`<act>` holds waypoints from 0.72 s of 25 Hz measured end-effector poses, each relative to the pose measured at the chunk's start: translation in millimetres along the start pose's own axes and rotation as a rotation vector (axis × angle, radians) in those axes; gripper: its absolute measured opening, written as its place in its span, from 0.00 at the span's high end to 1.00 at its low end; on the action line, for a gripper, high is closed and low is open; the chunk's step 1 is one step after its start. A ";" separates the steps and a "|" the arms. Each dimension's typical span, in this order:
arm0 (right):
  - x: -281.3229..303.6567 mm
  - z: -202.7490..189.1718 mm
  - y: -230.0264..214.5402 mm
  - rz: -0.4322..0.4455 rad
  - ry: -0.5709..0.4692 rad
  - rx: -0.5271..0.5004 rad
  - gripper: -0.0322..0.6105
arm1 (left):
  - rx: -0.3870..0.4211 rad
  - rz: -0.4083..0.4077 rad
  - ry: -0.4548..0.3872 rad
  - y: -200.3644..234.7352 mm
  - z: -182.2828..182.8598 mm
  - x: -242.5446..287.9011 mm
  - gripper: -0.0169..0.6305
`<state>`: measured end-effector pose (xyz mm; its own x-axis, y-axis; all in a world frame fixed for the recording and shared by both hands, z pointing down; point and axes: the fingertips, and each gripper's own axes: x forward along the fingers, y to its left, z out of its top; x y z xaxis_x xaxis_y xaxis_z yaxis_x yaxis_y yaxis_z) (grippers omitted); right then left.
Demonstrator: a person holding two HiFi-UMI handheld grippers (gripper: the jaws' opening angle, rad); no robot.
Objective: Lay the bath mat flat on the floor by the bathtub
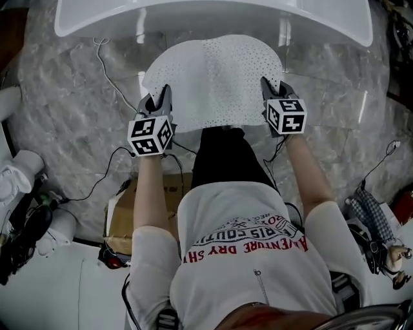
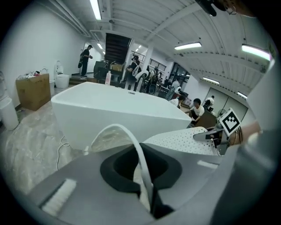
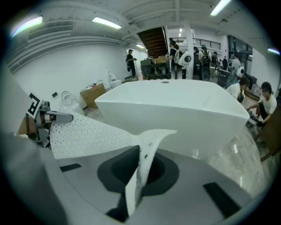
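Observation:
A white perforated bath mat hangs spread between my two grippers, just in front of the white bathtub. My left gripper is shut on the mat's near left corner, and my right gripper is shut on its near right corner. In the left gripper view the mat's edge curls up from between the closed jaws, with the bathtub straight ahead. The right gripper view shows the mat's corner pinched in the jaws and the sheet stretching left. The mat's far edge droops toward the tub.
Grey marbled floor covered in clear film lies around the tub. A white cable trails left of the mat. A cardboard box sits by the person's left side, and bags and gear lie at the right.

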<state>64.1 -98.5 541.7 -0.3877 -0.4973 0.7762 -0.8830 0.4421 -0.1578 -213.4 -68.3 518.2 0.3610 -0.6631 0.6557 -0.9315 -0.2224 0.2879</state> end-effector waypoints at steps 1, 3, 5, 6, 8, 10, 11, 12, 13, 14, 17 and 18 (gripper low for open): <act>17.0 -7.0 -7.5 -0.005 0.007 0.013 0.92 | -0.006 0.008 0.010 7.5 -7.9 17.7 0.95; 49.0 -23.6 -21.7 -0.012 0.015 0.037 0.92 | -0.017 0.026 0.029 20.7 -27.3 50.4 0.95; 79.0 -42.1 -35.3 -0.017 0.020 0.040 0.92 | -0.018 0.030 0.036 31.1 -48.9 81.1 0.95; 93.6 -51.3 -42.0 -0.019 0.022 0.031 0.92 | -0.013 0.027 0.034 35.7 -60.5 96.5 0.95; 123.7 -70.3 -52.7 -0.019 0.020 0.000 0.92 | 0.011 0.016 0.030 46.4 -86.3 126.8 0.95; 156.3 -92.0 -60.9 -0.002 0.017 -0.041 0.92 | 0.045 0.013 0.034 60.1 -115.6 157.2 0.95; 173.9 -103.1 -66.2 0.010 0.015 -0.061 0.92 | 0.059 0.013 0.037 67.3 -130.4 174.1 0.95; 191.9 -114.1 -73.0 0.020 0.014 -0.078 0.92 | 0.068 0.014 0.039 74.2 -144.6 192.3 0.95; 210.0 -124.8 -81.4 0.023 0.014 -0.092 0.92 | 0.073 0.014 0.042 80.6 -158.2 211.2 0.95; 227.9 -135.3 -90.7 0.019 0.014 -0.102 0.92 | 0.076 0.013 0.044 86.5 -170.8 230.1 0.95; 276.3 -164.3 -116.7 -0.006 0.009 -0.104 0.92 | 0.077 0.006 0.043 101.7 -202.4 279.8 0.95; 289.6 -173.2 -124.0 -0.013 0.006 -0.102 0.92 | 0.074 0.004 0.036 105.7 -210.7 292.9 0.95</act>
<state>107.1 -168.0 891.8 -0.3745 -0.4990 0.7815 -0.8564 0.5092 -0.0853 -196.6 -135.5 887.8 0.3575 -0.6382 0.6818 -0.9332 -0.2726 0.2341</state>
